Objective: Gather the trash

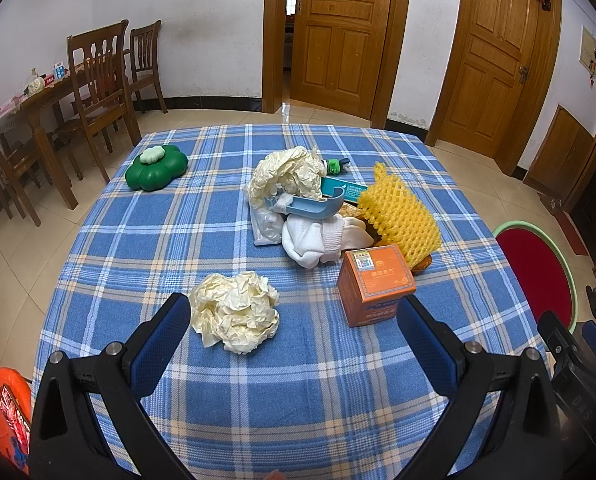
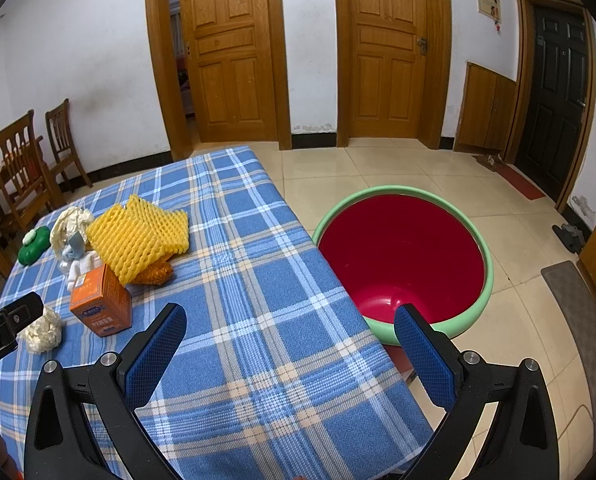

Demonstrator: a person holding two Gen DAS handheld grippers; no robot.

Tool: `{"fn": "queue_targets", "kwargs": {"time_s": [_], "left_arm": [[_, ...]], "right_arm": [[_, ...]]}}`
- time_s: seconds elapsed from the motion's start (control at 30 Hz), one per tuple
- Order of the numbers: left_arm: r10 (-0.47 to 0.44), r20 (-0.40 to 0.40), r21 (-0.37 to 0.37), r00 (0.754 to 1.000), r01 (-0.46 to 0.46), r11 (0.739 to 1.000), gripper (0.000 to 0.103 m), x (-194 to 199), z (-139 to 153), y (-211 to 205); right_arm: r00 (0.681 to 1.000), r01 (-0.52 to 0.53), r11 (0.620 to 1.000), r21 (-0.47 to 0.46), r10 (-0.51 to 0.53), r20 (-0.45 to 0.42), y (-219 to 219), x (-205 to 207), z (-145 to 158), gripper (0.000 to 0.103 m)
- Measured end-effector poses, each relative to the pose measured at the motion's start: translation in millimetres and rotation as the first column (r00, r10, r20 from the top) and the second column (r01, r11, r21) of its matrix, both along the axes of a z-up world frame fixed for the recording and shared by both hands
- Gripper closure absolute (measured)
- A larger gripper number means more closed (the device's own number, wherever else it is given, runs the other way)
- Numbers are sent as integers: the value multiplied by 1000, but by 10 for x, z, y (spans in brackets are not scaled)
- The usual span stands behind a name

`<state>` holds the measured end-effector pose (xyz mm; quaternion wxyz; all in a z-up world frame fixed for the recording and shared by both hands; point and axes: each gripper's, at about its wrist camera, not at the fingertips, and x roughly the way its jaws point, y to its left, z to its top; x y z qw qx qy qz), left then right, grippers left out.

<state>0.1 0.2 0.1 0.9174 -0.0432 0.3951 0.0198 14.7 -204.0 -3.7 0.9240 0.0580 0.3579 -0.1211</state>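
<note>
On the blue plaid tablecloth sat a whole mess of junk, with both grippers hovering over it holding nothing. Left gripper had its fingers spread wide apart, and a crumpled cream paper ball lay just ahead between them, closer to the left finger, not touched. At about 1 o'clock from that ball stood an orange carton, right by the right fingertip. Behind it was the main pile: a yellow foam fruit net at 1 o'clock, white cloth beside it, a blue plastic scoop-like piece on top, and another crumpled cream paper wad at 12. A green flower-shaped container sat well apart at 10 o'clock. Right gripper was wide open too, hanging over the table's right edge. The red basin with a green rim stood on the floor tiles at 1 o'clock in the right wrist view, just beside the table, looking empty.
</note>
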Motion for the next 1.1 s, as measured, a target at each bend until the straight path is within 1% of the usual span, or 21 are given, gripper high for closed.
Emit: {"fn": "queue_targets", "kwargs": {"time_s": [0.4,0.53,0.6,0.67,0.83,1.1], "left_arm": [[2,-4,3,1000,-2,1000,1,-40,40,32],[4,-16,9,1000,-4,1000,1,-45,-17,90],[7,-20,13,1000,-6,1000,1,53,-113,101],[11,-23,14,1000,-11,1000,1,82,-121,134],[37,-26,22,999,-36,999,1,184,-121,242],[107,-36,30,994,-106,994,1,372,-159,589]], "right_arm": [[1000,-7,1000,7,7,-14,17,28,-78,0],[1000,-24,1000,14,24,-15,32,86,-83,0],[999,-29,999,15,29,-15,32,111,-81,0],[999,-41,999,12,41,-16,45,151,-81,0],[997,-75,997,13,75,-17,83,261,-71,0],[991,-129,991,29,130,-14,180,484,-39,0]]}}
